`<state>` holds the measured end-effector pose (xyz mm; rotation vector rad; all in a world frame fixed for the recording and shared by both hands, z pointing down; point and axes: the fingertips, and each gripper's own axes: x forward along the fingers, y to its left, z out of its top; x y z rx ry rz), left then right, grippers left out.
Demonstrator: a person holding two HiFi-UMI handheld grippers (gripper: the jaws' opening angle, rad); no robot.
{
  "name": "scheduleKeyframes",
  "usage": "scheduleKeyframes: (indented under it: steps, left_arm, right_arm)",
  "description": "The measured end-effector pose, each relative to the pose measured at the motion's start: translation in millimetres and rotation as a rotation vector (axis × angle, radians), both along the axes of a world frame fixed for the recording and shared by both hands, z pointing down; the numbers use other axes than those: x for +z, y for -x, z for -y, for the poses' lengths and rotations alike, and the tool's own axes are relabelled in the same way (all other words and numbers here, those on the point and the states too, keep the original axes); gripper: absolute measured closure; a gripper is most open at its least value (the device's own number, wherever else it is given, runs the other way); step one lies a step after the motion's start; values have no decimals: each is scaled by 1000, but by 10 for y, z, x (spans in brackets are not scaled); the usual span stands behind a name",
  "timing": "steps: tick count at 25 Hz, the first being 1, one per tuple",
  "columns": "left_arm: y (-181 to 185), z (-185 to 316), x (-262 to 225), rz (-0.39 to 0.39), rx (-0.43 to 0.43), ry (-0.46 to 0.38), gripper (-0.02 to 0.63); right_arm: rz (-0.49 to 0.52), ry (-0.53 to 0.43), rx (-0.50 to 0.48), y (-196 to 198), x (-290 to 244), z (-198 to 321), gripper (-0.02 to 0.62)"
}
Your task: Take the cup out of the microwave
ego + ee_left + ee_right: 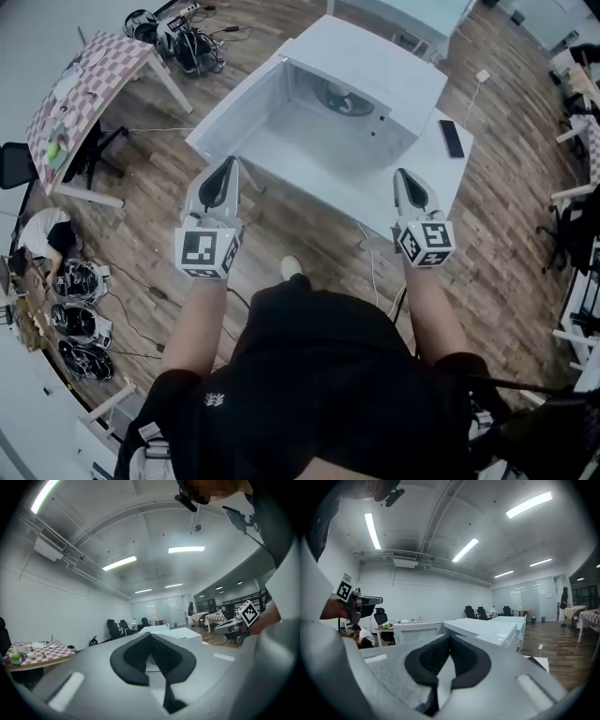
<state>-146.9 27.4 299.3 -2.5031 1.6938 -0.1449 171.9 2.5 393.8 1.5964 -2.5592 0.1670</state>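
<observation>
Cup (342, 97): round teal-grey shape inside the microwave (375, 66), deep in the cavity close to the back wall (too small in the head view to make out its handle or contents). Nothing touches it.

Microwave: white, door (239, 103) swung wide open at its 9 o'clock side, cavity facing the operator. It stands on a white bench (436, 183).

Phone (451, 138): black, flat on the bench at 3 o'clock of the microwave, just beside it.

Left gripper (228, 164): at 7 o'clock of the microwave, pointing at the open door's lower edge, outside the cavity. Its own view shows the fingers (133, 656) pressed together at the tips, nothing between them.

Right gripper (401, 174): at 5 o'clock of the microwave, tip over the front edge of the bench, well apart from the cup. Fingers (468, 660) pressed together, empty.

Surroundings: wooden floor (159, 272); checkered table (80, 84) at 10 o'clock of the microwave, well apart from it; a person (42, 239) low down at 8 o'clock, by the left edge of the head view.
</observation>
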Motion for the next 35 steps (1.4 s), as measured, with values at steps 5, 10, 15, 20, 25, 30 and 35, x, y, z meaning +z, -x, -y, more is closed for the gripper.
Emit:
scheduleKeyframes:
  steps: [5,10,15,20,25,30,35]
  left_arm:
    - [224,449,62,-6,47,0,603]
    - [308,817,101,-6,93,-8,603]
    - [275,1183,68,-8,116,-11,603]
    - [159,1460,96,-11,130,-18,603]
    - [28,1709,258,-4,135,-4,603]
    - [-74,2092,514,19,137,24,603]
    - [-162,2459,901,21,154,84,603]
  right_arm:
    - [-6,12,39,284,78,367,592]
    - [-8,-1,76,467,78,671,592]
    - [-17,-18,86,594,41,957,592]
    - [-12,-42,87,668,65,1224,592]
    - [-4,-21,78,688,257,1545,592]
    - [-19,3,68,721,556,1980,592]
    - [-28,37,71,788,923,2367,592]
